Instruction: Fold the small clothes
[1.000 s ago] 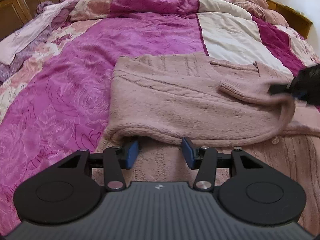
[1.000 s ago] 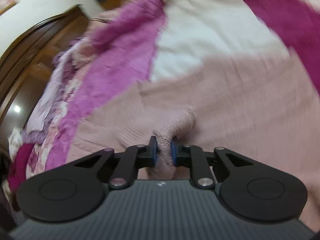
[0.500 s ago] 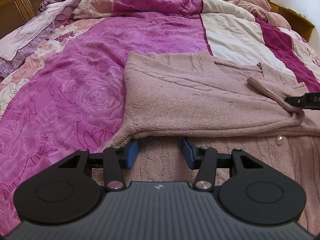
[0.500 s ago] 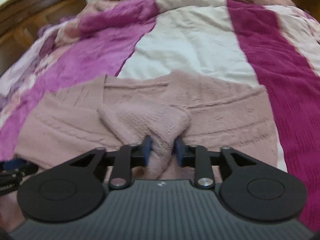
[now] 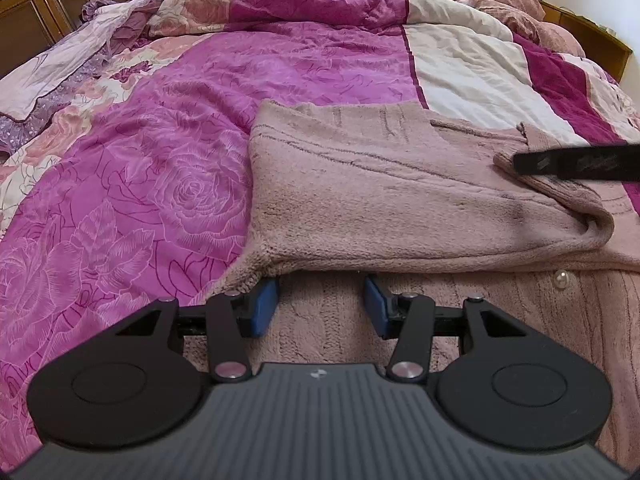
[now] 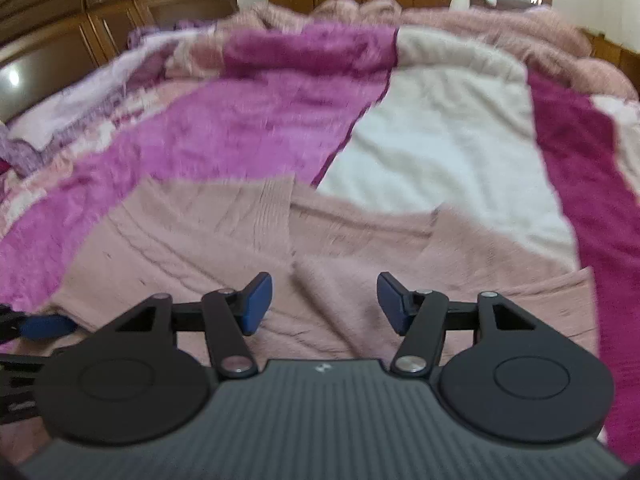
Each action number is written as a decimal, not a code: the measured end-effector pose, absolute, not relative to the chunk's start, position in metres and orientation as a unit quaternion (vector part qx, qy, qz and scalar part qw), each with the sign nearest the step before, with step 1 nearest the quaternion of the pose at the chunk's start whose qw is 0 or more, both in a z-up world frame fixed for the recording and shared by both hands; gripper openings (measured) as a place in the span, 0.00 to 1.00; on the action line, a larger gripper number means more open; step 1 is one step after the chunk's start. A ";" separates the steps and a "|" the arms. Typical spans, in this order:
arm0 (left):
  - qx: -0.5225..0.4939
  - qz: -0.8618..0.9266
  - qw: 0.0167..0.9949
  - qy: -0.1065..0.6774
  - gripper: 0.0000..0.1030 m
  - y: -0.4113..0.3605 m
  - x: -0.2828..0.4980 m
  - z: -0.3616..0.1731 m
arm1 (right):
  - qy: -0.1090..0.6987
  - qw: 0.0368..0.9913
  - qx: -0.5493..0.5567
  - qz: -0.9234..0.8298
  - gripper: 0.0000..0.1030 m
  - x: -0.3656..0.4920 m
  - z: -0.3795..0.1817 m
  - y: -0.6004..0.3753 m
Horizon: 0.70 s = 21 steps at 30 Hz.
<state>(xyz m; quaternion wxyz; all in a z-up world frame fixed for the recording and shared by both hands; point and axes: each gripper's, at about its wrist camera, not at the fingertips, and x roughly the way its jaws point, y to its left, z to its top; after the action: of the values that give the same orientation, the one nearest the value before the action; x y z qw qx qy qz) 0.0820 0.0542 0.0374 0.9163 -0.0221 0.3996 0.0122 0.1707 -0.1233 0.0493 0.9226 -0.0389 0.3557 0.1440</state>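
Observation:
A dusty-pink knitted cardigan (image 5: 400,184) lies flat on the bed, its left side folded over the body. My left gripper (image 5: 320,305) stands open at the near edge of that fold, blue pads apart, with only flat knit beneath them. The sleeve (image 5: 560,200) lies across the cardigan at the right. In the right wrist view, my right gripper (image 6: 325,304) hangs just above this sleeve (image 6: 328,292); its jaws are opening and the pads do not touch the fabric. One right finger (image 5: 576,164) shows as a blurred black bar in the left wrist view.
The bed is covered by a magenta rose-print quilt (image 5: 160,168) with white (image 5: 472,76) and dark red panels. A pearl button (image 5: 562,280) sits on the cardigan front. Dark wooden cabinets (image 6: 80,24) stand behind at the left. The left gripper's blue pad (image 6: 44,326) shows at the left edge.
The right gripper carried the sleeve across the cardigan, laid it down and let go, its jaws spreading apart. The left gripper stayed where it was, still open.

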 end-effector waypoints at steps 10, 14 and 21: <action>-0.023 0.017 0.916 0.399 0.54 0.053 0.083 0.035 | 0.320 0.942 -0.020 0.095 0.10 0.155 0.068 -0.148; -0.027 0.014 0.916 0.400 0.54 0.054 0.083 0.036 | 0.279 0.959 0.023 0.050 0.10 0.129 0.088 -0.189; -0.027 0.013 0.916 0.400 0.54 0.059 0.073 0.044 | 0.356 0.925 0.116 -0.070 0.13 0.103 0.049 -0.278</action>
<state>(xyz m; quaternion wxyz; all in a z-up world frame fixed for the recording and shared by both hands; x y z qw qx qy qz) 0.0732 0.0593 0.0442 0.9161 -0.0268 0.3999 0.0127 0.1028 -0.2779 0.0492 0.9245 0.1158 0.3563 -0.0698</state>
